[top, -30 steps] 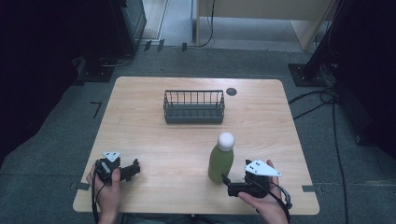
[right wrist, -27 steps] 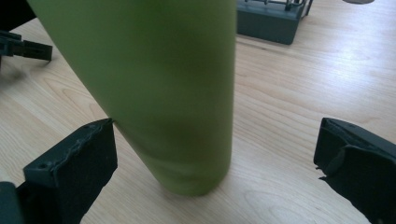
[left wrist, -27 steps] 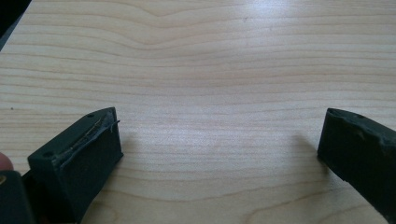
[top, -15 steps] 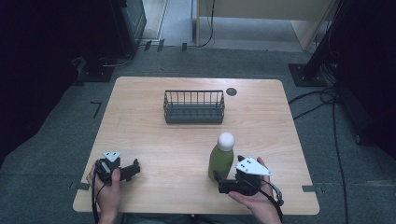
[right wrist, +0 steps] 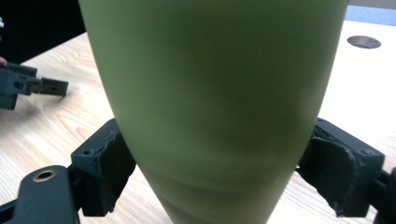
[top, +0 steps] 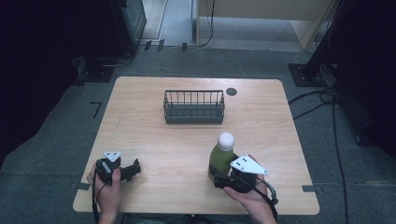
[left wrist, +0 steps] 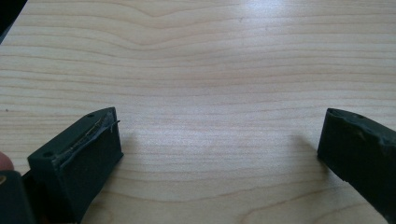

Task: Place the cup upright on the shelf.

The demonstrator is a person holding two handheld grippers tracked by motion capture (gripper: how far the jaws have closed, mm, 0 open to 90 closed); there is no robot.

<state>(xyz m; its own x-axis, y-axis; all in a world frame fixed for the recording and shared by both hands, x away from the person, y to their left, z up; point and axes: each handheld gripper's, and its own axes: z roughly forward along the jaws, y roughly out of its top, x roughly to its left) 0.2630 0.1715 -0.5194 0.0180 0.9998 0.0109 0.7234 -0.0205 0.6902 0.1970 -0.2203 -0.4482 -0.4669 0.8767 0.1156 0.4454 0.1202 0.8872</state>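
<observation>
At the near edge of the surface point(top: 280, 121), the right gripper point(top: 223, 181) is set low around the base of the upright green bottle point(top: 220, 158), its fingers point(right wrist: 100, 161) bracketing both sides; whether they are pressing yet cannot be told, though a grasp seems intended. The left gripper point(top: 133, 169) is rested on the near left, fingers point(left wrist: 88, 154) spread wide with nothing between, apparently idle. Farther back, a wire basket point(top: 194, 114) is seen mid-surface, a likely destination.

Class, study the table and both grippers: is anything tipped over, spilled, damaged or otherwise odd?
Nothing stands out. The green bottle stands upright between the right gripper's jaws, the wire basket sits level on the table, and no spill shows. The left gripper is open over bare wood.
</observation>
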